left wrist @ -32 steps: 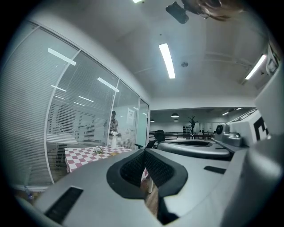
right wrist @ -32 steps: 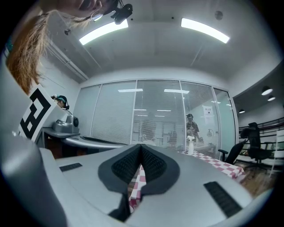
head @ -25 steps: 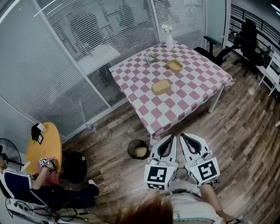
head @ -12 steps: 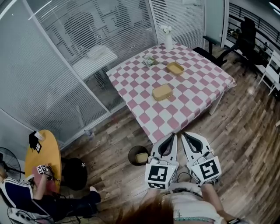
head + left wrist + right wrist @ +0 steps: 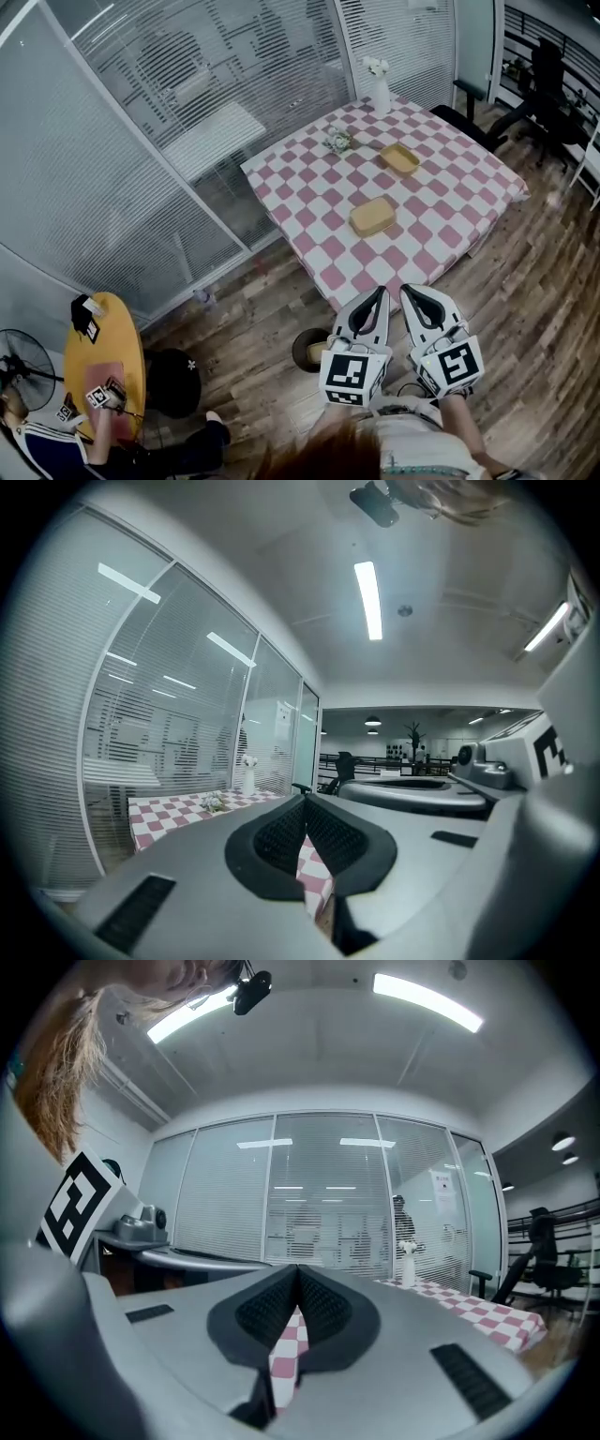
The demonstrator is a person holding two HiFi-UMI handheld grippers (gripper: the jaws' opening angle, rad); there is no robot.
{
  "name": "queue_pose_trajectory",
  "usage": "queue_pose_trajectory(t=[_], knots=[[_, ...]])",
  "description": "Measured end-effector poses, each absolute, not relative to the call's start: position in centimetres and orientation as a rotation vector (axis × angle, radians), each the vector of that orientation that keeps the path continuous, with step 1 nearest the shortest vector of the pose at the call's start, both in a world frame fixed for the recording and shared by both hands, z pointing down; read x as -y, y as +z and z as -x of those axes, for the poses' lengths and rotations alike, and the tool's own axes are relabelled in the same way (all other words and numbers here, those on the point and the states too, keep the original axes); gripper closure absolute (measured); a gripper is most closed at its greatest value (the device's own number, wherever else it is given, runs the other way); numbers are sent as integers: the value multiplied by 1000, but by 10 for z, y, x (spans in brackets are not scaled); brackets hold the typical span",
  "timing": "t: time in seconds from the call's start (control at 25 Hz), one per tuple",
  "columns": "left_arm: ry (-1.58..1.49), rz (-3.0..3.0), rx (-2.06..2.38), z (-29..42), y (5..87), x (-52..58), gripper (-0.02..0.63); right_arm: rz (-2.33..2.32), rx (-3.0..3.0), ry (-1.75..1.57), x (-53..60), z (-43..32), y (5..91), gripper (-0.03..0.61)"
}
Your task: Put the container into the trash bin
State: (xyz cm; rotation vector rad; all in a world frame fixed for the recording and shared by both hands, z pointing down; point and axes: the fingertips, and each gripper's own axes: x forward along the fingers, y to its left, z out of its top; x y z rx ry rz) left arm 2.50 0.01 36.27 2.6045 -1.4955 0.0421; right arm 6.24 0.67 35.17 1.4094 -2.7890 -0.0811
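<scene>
Glass partitions with slatted blinds wall off this office room, and a wood-plank floor runs under a surface (image 5: 314, 183) covered in a pink-and-white checked cloth. This surface sits diamond-wise in the head view, one corner pointing toward the person.

On its middle lies the container (image 5: 372, 216), a tan oblong box, lying flat. Its long axis runs left to right in the head view, rising slightly to the right, roughly in line with the surface's near right edge. A second container (image 5: 399, 158), also tan and oblong, lies farther in on the same surface, apart from the first, with its long axis slanting down to the right. A small bunch of flowers (image 5: 339, 141) sits left of this one, and a white vase of flowers (image 5: 380, 91) stands at the surface's far corner.

On the floor just off the surface's near corner stands the trash bin (image 5: 307, 345), round and dark, partly hidden behind the left hand-held gripper (image 5: 379, 294). That gripper is held level off the near corner, short of the cloth; its jaws are pressed together with nothing between them. The right hand-held gripper (image 5: 410, 292) is beside it, also level, jaws likewise together and empty.

Well left of the surface, a person sits at a round yellow table (image 5: 98, 352).
</scene>
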Motion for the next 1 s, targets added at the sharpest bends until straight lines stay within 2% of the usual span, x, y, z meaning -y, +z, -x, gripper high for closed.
queue_pose_trajectory(t=[0.56,1.0], knots=[[31,-2615,1463,26,368,57,607,-1418,2762,-99,51,-9,352,584],[41,-2639,1438,41,369,75,609,-1471,2735,-68,66,4,360,584]])
